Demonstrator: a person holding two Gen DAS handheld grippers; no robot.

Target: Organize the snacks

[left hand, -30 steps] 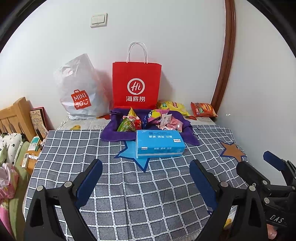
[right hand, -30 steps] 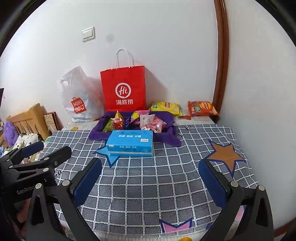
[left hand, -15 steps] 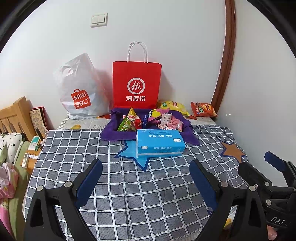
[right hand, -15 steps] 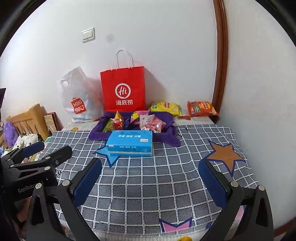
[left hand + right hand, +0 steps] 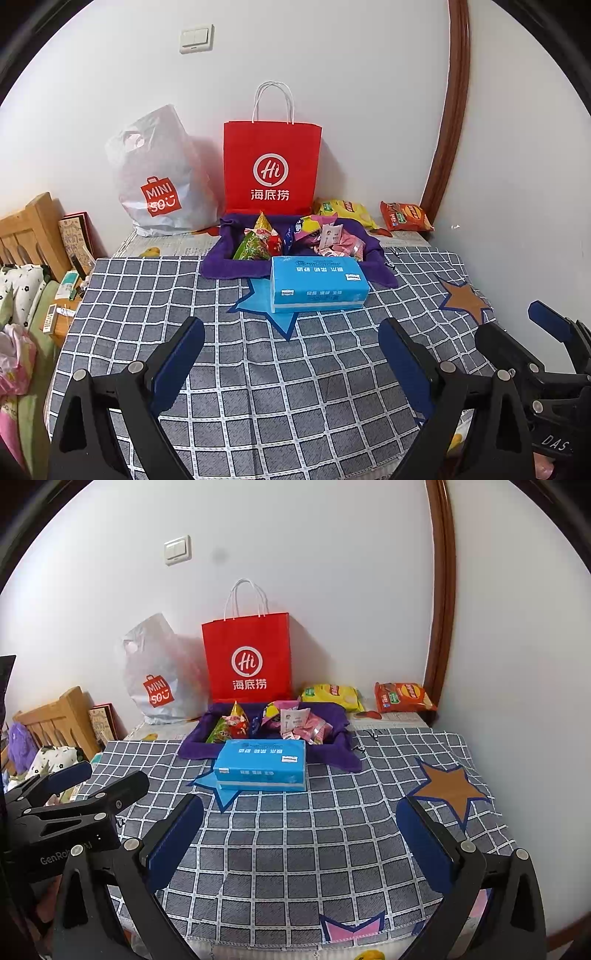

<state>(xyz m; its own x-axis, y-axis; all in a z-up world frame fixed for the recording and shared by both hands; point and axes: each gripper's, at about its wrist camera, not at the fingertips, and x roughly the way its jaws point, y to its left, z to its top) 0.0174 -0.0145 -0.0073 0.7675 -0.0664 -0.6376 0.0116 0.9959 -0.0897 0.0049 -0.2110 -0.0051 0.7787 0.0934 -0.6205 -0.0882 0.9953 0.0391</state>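
Note:
A purple cloth tray [image 5: 229,267] [image 5: 192,747] at the back of the table holds several snack packets: a green and red one [image 5: 255,245] [image 5: 231,725] and pink ones [image 5: 341,242] [image 5: 308,727]. A yellow chip bag [image 5: 345,210] [image 5: 332,694] and an orange chip bag [image 5: 404,216] [image 5: 402,698] lie behind it by the wall. My left gripper [image 5: 291,354] and my right gripper [image 5: 301,832] are open and empty, hovering over the near part of the checked cloth, well short of the snacks.
A blue tissue box [image 5: 317,284] [image 5: 262,764] lies in front of the tray. A red paper bag [image 5: 271,166] [image 5: 247,657] and a white Miniso bag [image 5: 159,177] [image 5: 159,675] stand against the wall. A wooden bed frame [image 5: 26,232] is at left.

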